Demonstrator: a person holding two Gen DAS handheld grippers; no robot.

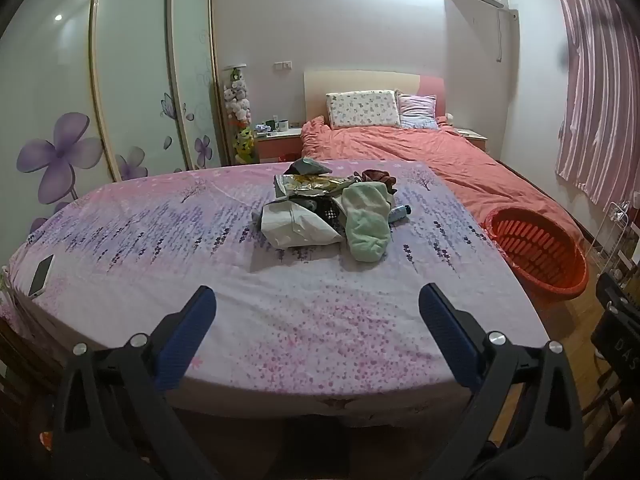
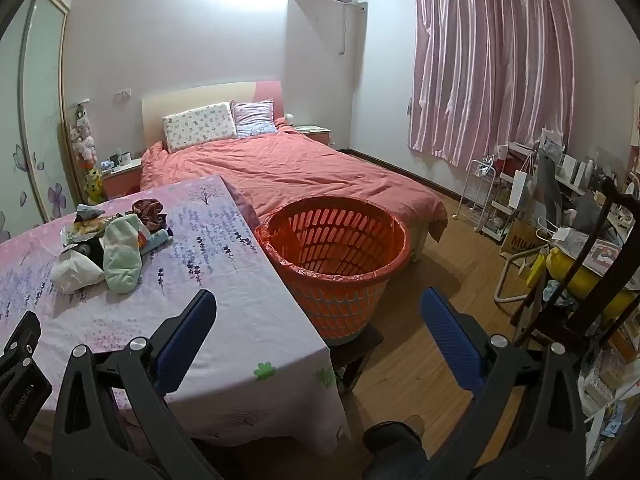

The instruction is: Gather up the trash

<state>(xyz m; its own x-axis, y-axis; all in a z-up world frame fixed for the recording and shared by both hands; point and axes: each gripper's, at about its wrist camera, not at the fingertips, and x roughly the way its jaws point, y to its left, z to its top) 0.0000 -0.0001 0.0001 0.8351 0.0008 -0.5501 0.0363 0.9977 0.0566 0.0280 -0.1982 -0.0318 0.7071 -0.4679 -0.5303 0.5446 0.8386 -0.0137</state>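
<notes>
A pile of trash and cloth [image 1: 332, 212] lies mid-table on the lavender-print cloth [image 1: 160, 232]: a white paper bag [image 1: 296, 228], a gold foil wrapper [image 1: 312, 184], a pale green towel [image 1: 368, 220], a small bottle [image 1: 400, 213]. It also shows in the right wrist view [image 2: 112, 248]. An orange basket [image 2: 336, 256] lined with a red bag stands on a stool right of the table; it also shows in the left wrist view [image 1: 536, 254]. My left gripper [image 1: 318, 308] is open and empty over the table's near edge. My right gripper [image 2: 318, 308] is open and empty, near the table's right corner.
A white phone [image 1: 40, 276] lies at the table's left edge. A bed with a red duvet [image 2: 288, 176] stands behind the table. A dark chair [image 2: 580, 280] and cluttered shelves [image 2: 520, 200] stand at the right, on the wooden floor [image 2: 440, 280].
</notes>
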